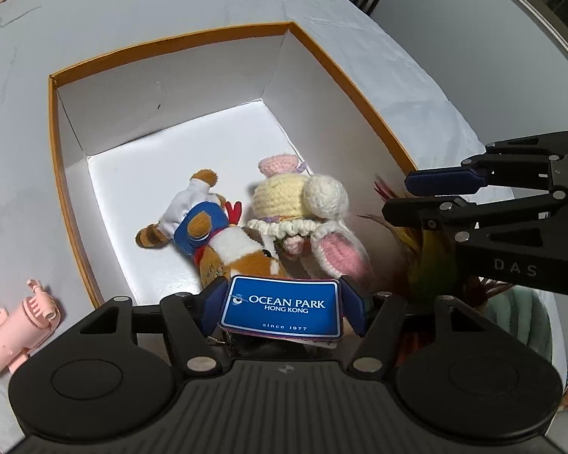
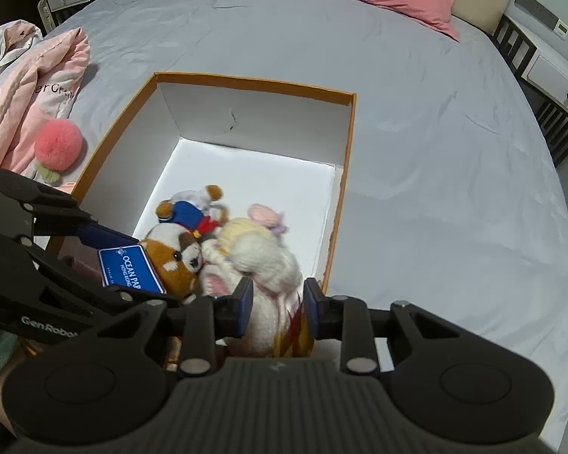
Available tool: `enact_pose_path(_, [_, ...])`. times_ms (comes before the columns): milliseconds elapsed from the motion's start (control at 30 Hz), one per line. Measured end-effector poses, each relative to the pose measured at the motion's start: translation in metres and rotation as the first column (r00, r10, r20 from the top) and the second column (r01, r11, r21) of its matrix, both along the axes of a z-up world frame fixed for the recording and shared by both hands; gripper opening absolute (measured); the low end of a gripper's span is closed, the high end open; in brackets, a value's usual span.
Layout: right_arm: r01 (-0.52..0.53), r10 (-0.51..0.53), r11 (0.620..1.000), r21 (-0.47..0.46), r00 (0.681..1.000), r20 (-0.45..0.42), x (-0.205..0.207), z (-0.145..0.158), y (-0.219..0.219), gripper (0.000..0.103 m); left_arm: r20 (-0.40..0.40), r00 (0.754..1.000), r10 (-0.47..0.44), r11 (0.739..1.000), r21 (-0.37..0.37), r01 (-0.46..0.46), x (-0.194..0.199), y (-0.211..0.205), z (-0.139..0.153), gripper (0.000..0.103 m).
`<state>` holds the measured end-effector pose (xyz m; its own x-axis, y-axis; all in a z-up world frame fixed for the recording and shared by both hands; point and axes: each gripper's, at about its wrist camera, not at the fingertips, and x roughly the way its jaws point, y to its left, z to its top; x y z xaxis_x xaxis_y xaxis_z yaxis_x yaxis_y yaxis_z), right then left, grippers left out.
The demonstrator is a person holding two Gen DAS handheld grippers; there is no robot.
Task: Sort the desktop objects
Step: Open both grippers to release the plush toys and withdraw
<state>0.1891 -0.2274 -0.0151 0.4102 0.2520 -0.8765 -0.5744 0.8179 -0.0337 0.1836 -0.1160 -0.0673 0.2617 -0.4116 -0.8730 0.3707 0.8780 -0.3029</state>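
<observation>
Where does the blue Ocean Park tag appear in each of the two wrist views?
Left wrist view: the blue Ocean Park tag is at bottom centre, between the left gripper's jaws.
Right wrist view: it is at lower left, tilted, beside the brown plush toy.
Shared landmark: the orange-rimmed box, open in both views.

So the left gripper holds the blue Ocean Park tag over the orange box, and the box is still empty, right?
Not quite: the box is not empty. The left wrist view shows a brown plush toy and a crocheted bunny lying inside. The left gripper does hold the Ocean Park tag over it.
</observation>
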Motion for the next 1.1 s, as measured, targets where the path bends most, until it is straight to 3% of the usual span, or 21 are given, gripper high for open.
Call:
enact_pose_path(267, [-0.013, 0.013, 1.000, 0.014, 1.000, -0.017, -0.001, -0.005, 0.004, 0.029, -0.014, 0.998, -0.054, 0.996, -0.073, 0.053, 0.003, -0.010, -0.012, 0.073])
enact_pose_path(400, [-0.004, 0.004, 1.000, 0.023, 1.000, -0.019, 0.001, -0.005, 0.006, 0.029, -0.060, 0.997, -0.047, 0.991, -0.124, 0.039, 0.006, -0.010, -0.021, 0.074])
enact_pose_path(500, [-0.005, 0.006, 1.000, 0.024, 1.000, -0.024, 0.001, -0.006, 0.006, 0.030, -0.051, 0.998, -0.043, 0.992, -0.122, 0.036, 0.002, -0.008, -0.021, 0.074])
enact_pose_path(733, [0.002, -0.001, 1.000, 0.025, 0.999, -0.038, 0.001, -0.008, 0.006, 0.030, -0.011, 1.000, -0.028, 0.994, -0.104, 0.027, -0.006, -0.002, -0.005, 0.077])
enact_pose_path(933, [-0.036, 0.044, 0.995, 0.092, 0.995, -0.085, 0.013, 0.003, 0.022, 0.030, 0.040, 0.998, -0.051, 0.996, -0.064, 0.054, -0.014, 0.009, 0.022, 0.079])
enact_pose_path(1100, [-0.076, 0.083, 0.993, 0.092, 0.993, -0.078, 0.022, -0.004, 0.052, 0.030, 0.102, 0.995, 0.005, 0.994, -0.106, 0.005, -0.022, 0.035, 0.044, 0.079])
